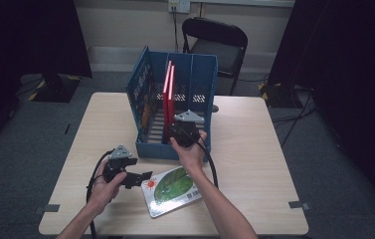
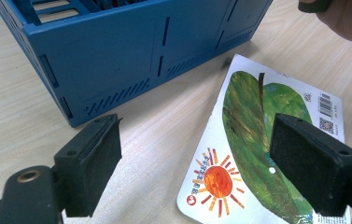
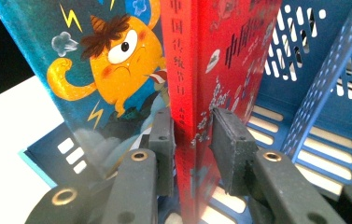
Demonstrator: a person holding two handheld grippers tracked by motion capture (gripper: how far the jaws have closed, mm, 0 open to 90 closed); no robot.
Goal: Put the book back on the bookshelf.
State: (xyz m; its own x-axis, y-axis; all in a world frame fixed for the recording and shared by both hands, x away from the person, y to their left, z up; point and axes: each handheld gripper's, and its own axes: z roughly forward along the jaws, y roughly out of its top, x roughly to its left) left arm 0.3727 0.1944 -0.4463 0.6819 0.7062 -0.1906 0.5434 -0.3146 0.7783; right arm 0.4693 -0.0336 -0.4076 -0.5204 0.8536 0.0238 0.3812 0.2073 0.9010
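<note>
The right hand-held gripper is clamping the red book upright in the blue file rack, while the left hand-held gripper is hovering open over the leaf-cover book lying on the surface, seemingly next.

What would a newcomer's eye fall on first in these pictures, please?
The tall blue plastic file rack at the table's middle, with a bright red hardcover book upright inside, its spine between the right tool's pads. Nearer the person, a glossy picture book with a green leaf and orange sun lies flat.

left tongs: jaws wide apart | right tongs: jaws narrowed
</note>
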